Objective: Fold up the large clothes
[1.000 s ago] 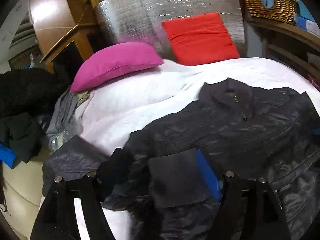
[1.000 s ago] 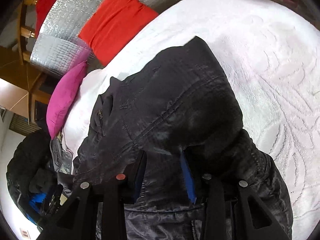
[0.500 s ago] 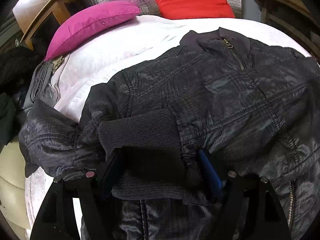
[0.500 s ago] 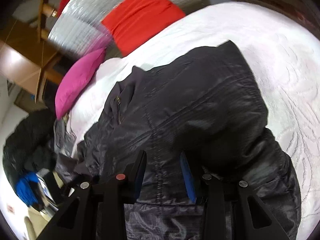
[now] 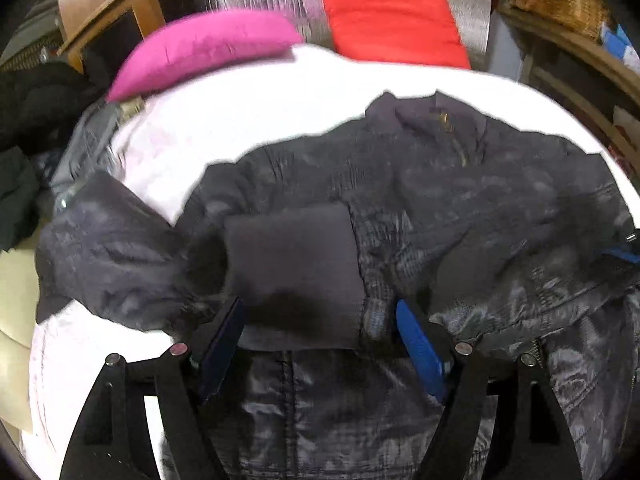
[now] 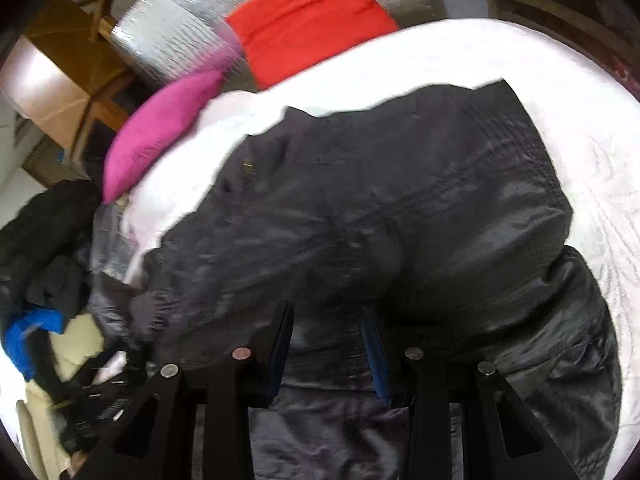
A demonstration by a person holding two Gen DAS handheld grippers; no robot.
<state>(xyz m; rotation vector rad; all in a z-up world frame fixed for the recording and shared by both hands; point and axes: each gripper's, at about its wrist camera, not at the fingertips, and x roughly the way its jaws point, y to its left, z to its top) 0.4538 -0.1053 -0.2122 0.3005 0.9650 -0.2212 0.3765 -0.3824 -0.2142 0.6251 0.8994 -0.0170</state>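
Nearest the cameras, the left gripper (image 5: 320,340) stood wide open around the ribbed cuff (image 5: 292,268) of a dark jacket (image 5: 440,208), while the right gripper (image 6: 328,344) stood open at a narrower gap over the jacket's shiny fabric. Beyond them, the jacket lay spread on a white bed cover (image 5: 280,100). Farther back sat a magenta pillow (image 5: 204,44) and a red cushion (image 5: 392,16)

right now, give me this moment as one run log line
stage: sleeves folding in | left claw: open over knit cuff | right claw: open over black jacket | surface: white bed
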